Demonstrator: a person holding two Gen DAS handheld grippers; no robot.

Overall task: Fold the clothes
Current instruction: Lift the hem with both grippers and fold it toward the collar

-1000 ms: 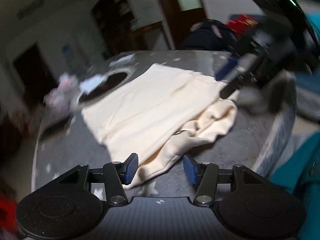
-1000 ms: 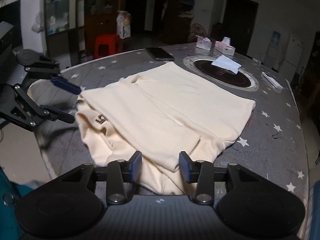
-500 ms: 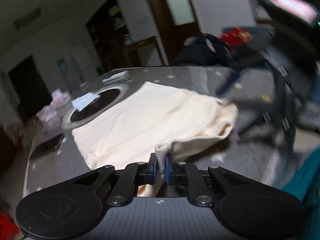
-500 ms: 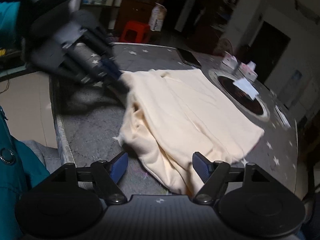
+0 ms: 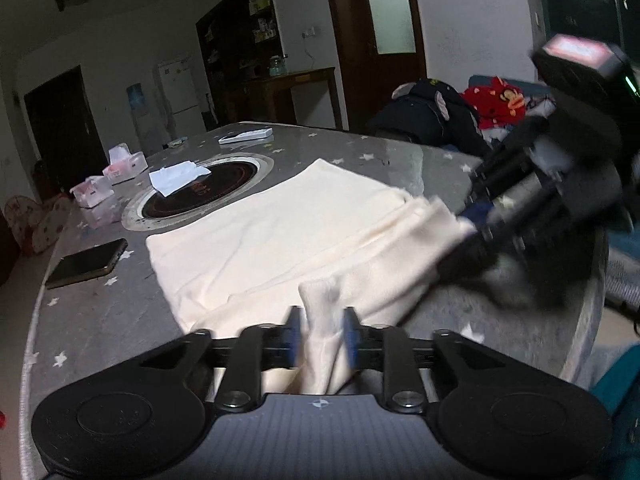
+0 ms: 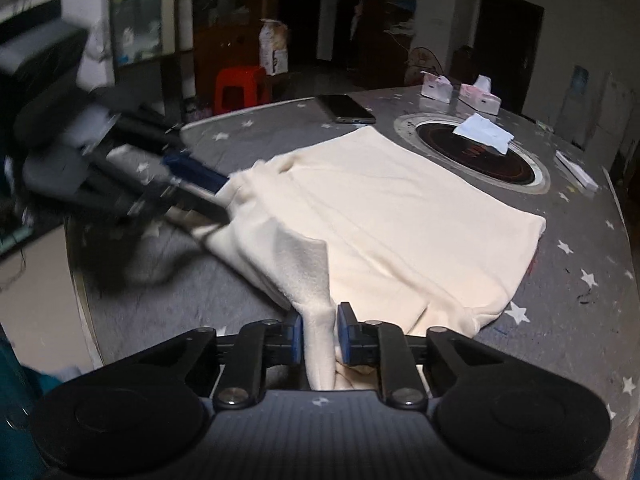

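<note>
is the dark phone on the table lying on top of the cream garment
No, the flat dark phone lies on bare grey star-patterned tablecloth, apart from the cream fabric garment.

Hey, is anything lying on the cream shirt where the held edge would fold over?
Nothing visible does. Both tools, left and right, grip the cream shirt, whose flat part is bare. The phone and tissue lie beyond its far edge.

Right gripper (image 5: 472, 220) blurred; left gripper (image 6: 200, 192) blurred.

A phone (image 5: 86, 263) and tissue boxes (image 5: 124, 163) lie on the table (image 5: 100, 320).
</note>
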